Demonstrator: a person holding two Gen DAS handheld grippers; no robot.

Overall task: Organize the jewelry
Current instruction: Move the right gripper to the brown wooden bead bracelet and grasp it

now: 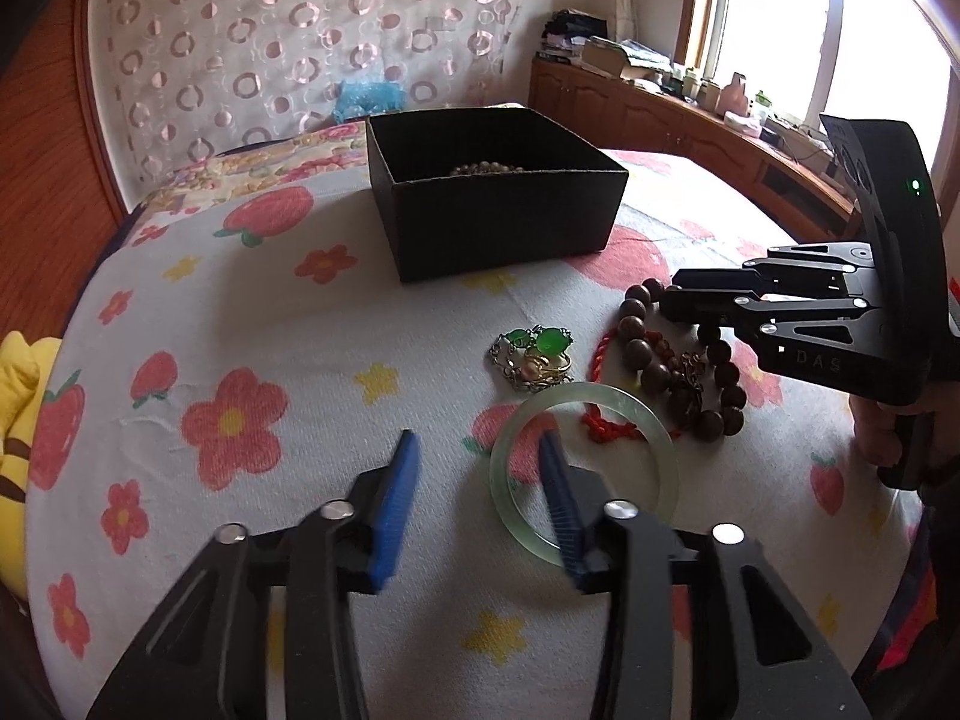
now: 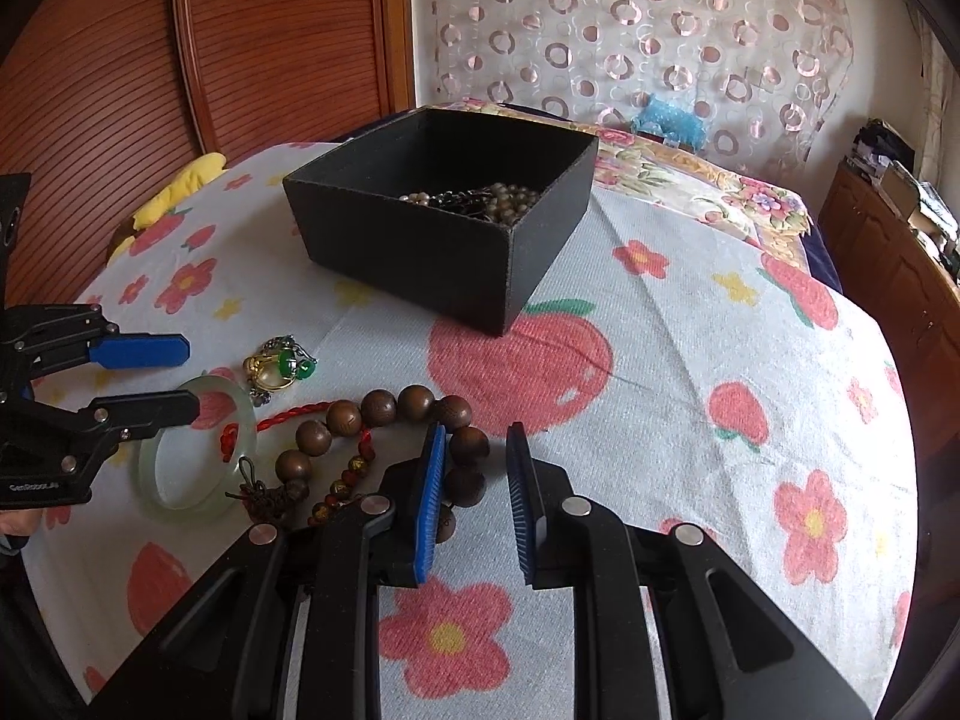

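A black open box (image 1: pixel 498 204) (image 2: pixel 444 240) stands on the flowered cloth with pale beads (image 2: pixel 510 198) inside. In front lie a pale green jade bangle (image 1: pixel 654 438) (image 2: pixel 180 504), a gold chain piece with green stones (image 1: pixel 540 354) (image 2: pixel 279 369), a brown wooden bead bracelet (image 1: pixel 720 396) (image 2: pixel 384 405) and a red cord (image 1: pixel 606 426) (image 2: pixel 294 414). My left gripper (image 1: pixel 477 450) (image 2: pixel 192 378) is open, its right finger over the bangle's ring. My right gripper (image 2: pixel 477 435) (image 1: pixel 666 297) is open and empty, its left finger beside the wooden beads.
The cloth (image 2: pixel 690 360) covers a bed. A yellow plush toy (image 1: pixel 18 396) (image 2: pixel 180 186) lies at its left edge. A wooden cabinet (image 1: pixel 690 120) with clutter runs along the right under a window. A patterned curtain (image 2: pixel 630 36) hangs behind.
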